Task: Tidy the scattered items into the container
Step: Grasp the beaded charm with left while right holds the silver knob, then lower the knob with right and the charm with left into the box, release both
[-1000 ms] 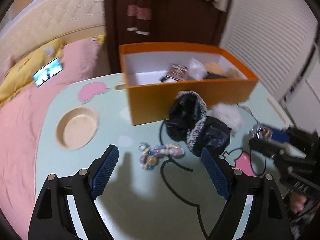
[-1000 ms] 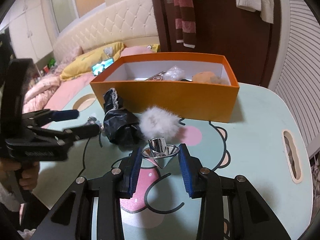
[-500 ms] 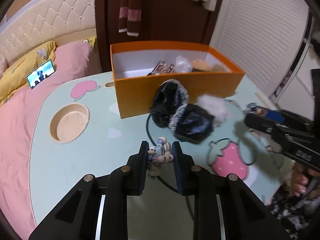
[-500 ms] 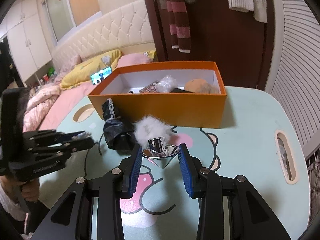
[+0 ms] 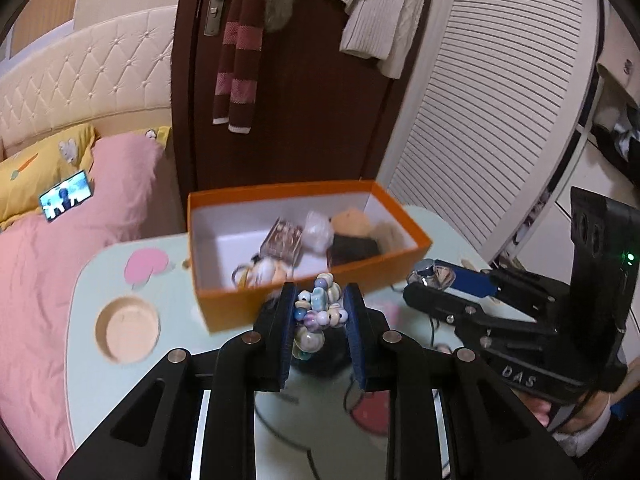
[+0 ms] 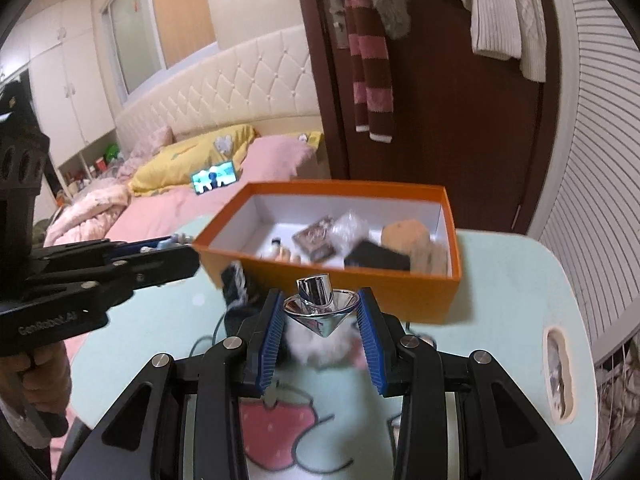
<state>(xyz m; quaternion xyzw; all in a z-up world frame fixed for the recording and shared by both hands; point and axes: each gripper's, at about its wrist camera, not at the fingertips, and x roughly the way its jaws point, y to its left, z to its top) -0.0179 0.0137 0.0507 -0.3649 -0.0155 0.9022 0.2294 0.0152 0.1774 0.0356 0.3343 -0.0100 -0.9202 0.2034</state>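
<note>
Far left, pink bedding with a lit phone lying on it. Mint table has a round cup recess near its left edge. Left gripper is closed tight on a bead bracelet, the pastel beads bunched between the blue pads, held in the air just near of the orange box front wall. The box sits mid-table, open top, white inside; contents: a brown packet, a clear crinkly bag, a tan plush, a black pouch, some small pale bits at the near-left corner, blurred. Right of that, right gripper is clamped on a chrome cone-shaped piece, the cone's rim caught between the blue pads with its tip pointing down, lifted above the table, near side of the box. Under it on the table are a white fluffy pompom and a black fur-trimmed item, both near the box front wall. A strawberry print on the tabletop shows between the right gripper's arms. Slot cutout sits at the table's right edge. Far behind, a dark door with a striped scarf and a cream sweater hanging on it.
</note>
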